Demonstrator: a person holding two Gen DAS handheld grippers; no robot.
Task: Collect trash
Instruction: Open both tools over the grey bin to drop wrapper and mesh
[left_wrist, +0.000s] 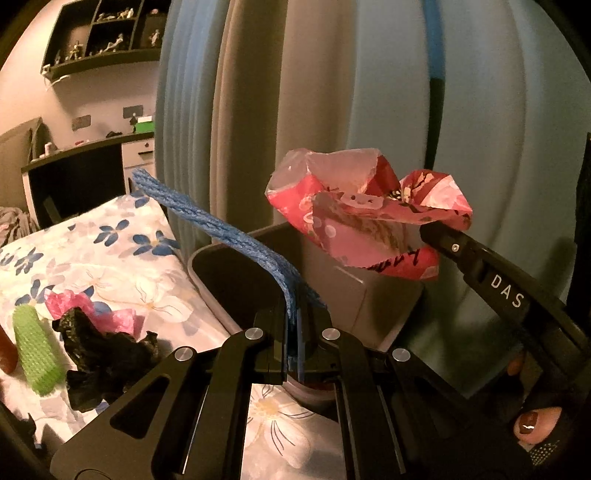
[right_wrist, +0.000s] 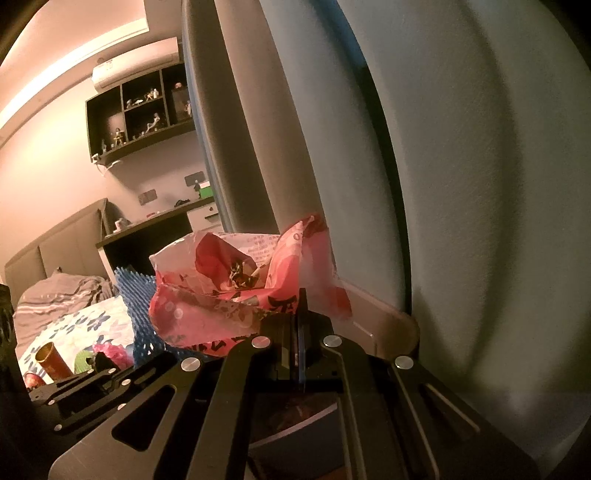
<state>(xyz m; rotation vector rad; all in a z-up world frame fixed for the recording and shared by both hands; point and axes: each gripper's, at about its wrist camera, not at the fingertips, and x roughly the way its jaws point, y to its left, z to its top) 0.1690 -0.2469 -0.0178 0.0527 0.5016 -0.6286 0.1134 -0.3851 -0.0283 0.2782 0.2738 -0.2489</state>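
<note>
Left tongs clamp blue mesh; right tongs clamp pink wrapper.

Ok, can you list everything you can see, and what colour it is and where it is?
blue foam net: one, blue, clamped in the left hand-held gripper
wrapper: one, pink and red, crumpled, clamped in the right hand-held gripper above the bin
bin: one, grey, beside the bed
bed cover: one, white with blue flowers, on the bed
green foam net: one, green, on the bed
black bag: one, black, crumpled, on the bed
pink paper: one, pink, behind the black bag
cup: one, red-brown, on the bed
shelf: one, dark, holding figurines, on the wall
left hand-held gripper: one, black, shut
right hand-held gripper: one, black, shut
</note>
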